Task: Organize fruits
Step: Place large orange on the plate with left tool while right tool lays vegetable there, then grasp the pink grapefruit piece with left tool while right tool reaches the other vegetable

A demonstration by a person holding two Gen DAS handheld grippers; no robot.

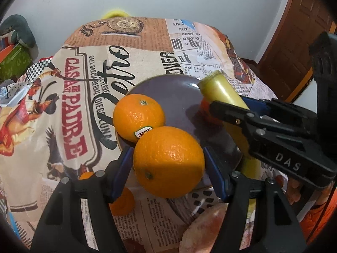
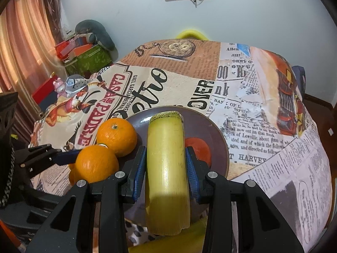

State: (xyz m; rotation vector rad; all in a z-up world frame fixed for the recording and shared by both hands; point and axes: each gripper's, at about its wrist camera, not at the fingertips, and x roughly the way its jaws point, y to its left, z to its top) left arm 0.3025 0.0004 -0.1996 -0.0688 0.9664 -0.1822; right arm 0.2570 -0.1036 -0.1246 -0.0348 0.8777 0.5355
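My left gripper point(image 1: 167, 150) is shut on a large orange point(image 1: 168, 162), which hangs over the near rim of a purple plate point(image 1: 168, 88). A second orange point(image 1: 139, 120) with a sticker sits on the plate's left edge, touching the held one. My right gripper point(image 2: 166, 147) is shut on a thick yellow-green cut stalk point(image 2: 166, 164), held above the plate point(image 2: 217, 135). A red fruit point(image 2: 199, 147) lies on the plate beneath the stalk, partly hidden. In the right wrist view the held orange point(image 2: 94, 164) is at the left, next to the plate orange point(image 2: 117, 137).
A newspaper-print cloth point(image 1: 69, 105) covers the table. Two small oranges point(image 1: 122, 202) lie on it near the plate's front, and a pinkish fruit point(image 1: 202, 232) sits at the bottom. Boxes and a cushion point(image 2: 88, 57) stand beyond the left edge. A brown door point(image 1: 294, 42) is at the right.
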